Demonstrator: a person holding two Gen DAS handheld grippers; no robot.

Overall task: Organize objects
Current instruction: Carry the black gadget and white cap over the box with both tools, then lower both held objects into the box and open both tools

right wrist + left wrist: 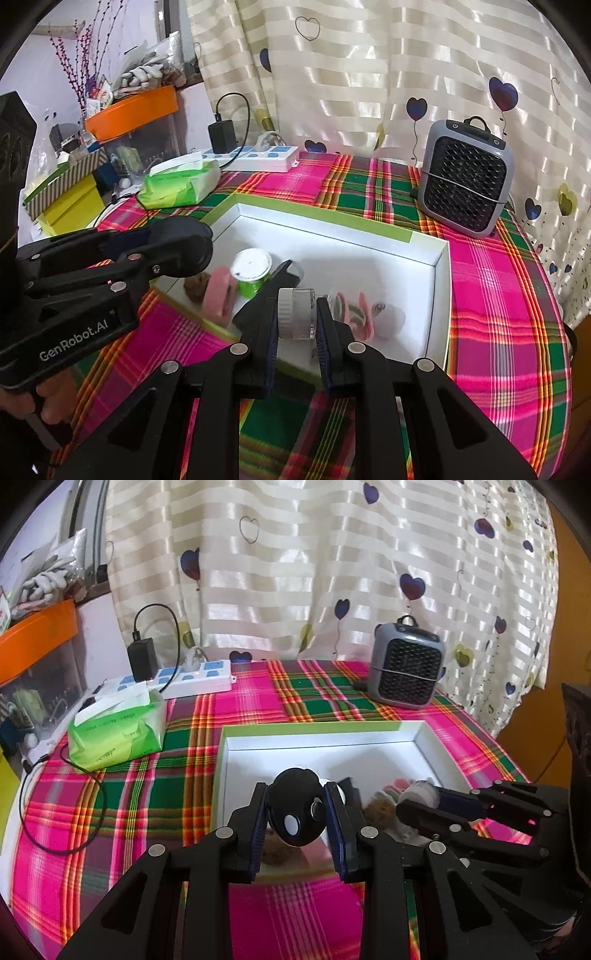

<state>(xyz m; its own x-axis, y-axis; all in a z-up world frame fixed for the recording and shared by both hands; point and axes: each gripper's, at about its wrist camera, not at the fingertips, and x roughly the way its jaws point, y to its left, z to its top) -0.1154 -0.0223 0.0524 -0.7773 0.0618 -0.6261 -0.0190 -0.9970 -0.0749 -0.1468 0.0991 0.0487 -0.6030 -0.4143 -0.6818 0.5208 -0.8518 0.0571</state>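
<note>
A white open box (pixel 424 734) with a green rim lies on the plaid tablecloth; it also shows in the right wrist view (pixel 441 291). My left gripper (pixel 298 818) is shut on a round black device (pixel 297 812) above the box's near left part; it appears in the right wrist view (pixel 184 243). My right gripper (pixel 297 325) is shut on a small clear jar with a white lid (pixel 297 314) above the box's near edge; its fingers (pixel 439 805) show in the left wrist view. Inside the box lie a green cup (pixel 251 271), a pink block (pixel 218 291), a brown lump (pixel 194 286) and striped items (pixel 351 314).
A grey mesh-front fan (pixel 406 664) stands at the table's back right, also seen from the right wrist (pixel 467 181). A green tissue pack (pixel 118 731), a white power strip (pixel 192 677) with a black adapter (pixel 142 659) and a trailing cable sit at the left. A curtain hangs behind.
</note>
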